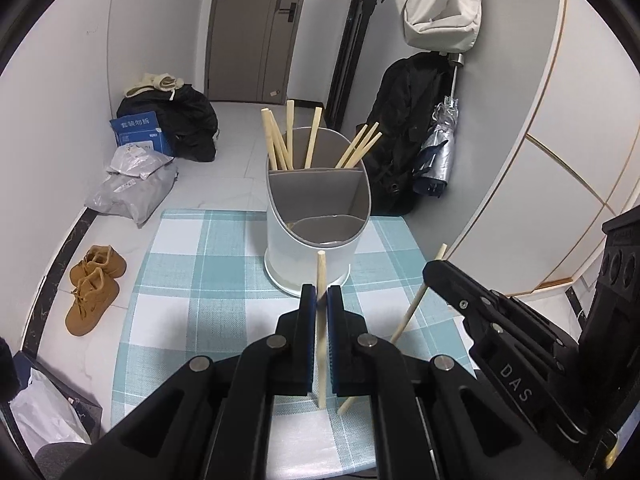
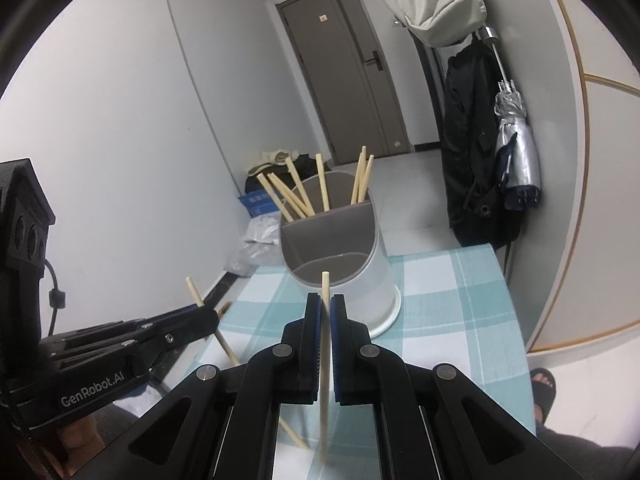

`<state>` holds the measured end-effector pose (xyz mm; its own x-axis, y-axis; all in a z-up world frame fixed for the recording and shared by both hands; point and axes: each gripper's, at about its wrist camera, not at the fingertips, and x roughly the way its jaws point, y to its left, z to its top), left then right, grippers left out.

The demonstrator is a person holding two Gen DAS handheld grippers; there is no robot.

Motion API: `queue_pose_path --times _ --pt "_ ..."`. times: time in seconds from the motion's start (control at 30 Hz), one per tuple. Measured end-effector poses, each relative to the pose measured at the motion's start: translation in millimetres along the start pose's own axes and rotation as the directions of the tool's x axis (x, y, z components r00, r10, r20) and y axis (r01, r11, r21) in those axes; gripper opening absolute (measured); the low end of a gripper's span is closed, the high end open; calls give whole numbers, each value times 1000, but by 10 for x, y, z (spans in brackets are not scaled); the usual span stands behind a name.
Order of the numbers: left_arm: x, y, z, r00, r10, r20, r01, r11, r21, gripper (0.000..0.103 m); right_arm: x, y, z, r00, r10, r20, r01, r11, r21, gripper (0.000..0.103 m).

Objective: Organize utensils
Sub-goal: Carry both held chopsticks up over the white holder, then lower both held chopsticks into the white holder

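A white utensil holder (image 1: 308,252) with a grey divided inside stands on the checked tablecloth (image 1: 200,280); several wooden chopsticks (image 1: 280,140) lean in its far compartment, and the near compartment shows nothing in it. My left gripper (image 1: 321,294) is shut on one chopstick (image 1: 321,272), held upright just in front of the holder. To its right, the right gripper's fingers (image 1: 448,276) grip another chopstick (image 1: 412,312). In the right wrist view, my right gripper (image 2: 325,304) is shut on a chopstick (image 2: 325,292) before the holder (image 2: 360,280), with the left gripper (image 2: 208,316) holding its chopstick (image 2: 193,290) at left.
The small table's far edge lies just behind the holder. On the floor are brown shoes (image 1: 94,288), grey parcels (image 1: 132,188) and black bags (image 1: 176,120). A black coat (image 1: 404,128) and a silver umbrella (image 1: 440,148) hang at right. A sandalled foot (image 2: 544,388) is beside the table.
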<state>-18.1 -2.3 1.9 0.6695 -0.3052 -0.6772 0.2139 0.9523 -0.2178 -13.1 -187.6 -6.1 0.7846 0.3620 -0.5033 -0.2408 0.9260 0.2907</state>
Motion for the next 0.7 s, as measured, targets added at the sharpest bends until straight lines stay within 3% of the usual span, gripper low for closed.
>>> queue_pose_path --times 0.23,0.37,0.7 --pt "-47 -66 156 1000 -25 -2 25 1000 10 1 -4 -152 173 1000 5 24 -7 999 50 4" --pt "-199 -85 363 997 -61 47 61 998 -7 1 -58 -167 360 999 18 51 -20 998 51 4" --pt "-343 -165 1075 987 -98 125 101 995 -17 1 -124 -85 1157 989 70 130 -73 997 13 4"
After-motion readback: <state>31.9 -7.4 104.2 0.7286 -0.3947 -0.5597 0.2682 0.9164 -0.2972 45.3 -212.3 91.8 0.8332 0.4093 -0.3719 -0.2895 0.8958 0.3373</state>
